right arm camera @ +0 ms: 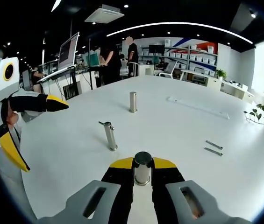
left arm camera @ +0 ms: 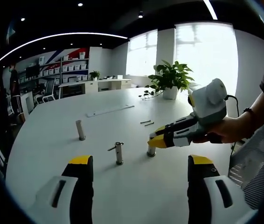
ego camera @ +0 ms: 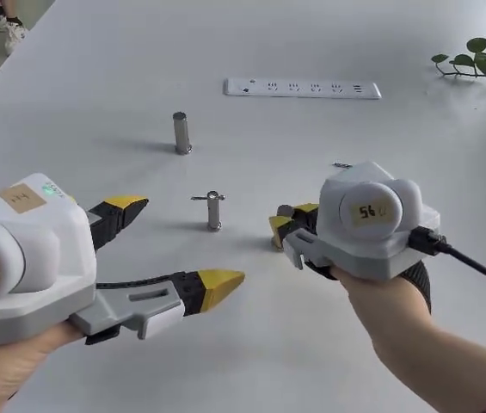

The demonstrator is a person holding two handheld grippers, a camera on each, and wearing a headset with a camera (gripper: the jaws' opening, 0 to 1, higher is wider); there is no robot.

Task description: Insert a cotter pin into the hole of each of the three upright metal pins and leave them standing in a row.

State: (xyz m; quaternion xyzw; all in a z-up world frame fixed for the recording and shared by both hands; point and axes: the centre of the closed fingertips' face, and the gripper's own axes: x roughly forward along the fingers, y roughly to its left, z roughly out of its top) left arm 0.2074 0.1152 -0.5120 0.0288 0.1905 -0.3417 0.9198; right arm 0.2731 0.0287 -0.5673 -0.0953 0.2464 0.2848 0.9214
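On the table (ego camera: 251, 361), right hand-held gripper (right arm camera: 142, 174) clamped on upright pin (left arm camera: 151, 150)

Open-plan office; wide white table (right arm camera: 183, 135), desks with monitors (right arm camera: 71, 50), storage shelves (left arm camera: 71, 67), potted plant (left arm camera: 169, 77)

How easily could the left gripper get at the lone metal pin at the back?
Probably yes: the left gripper is open and empty, with bare table between it and the far pin. The middle pin stands close beside that path.
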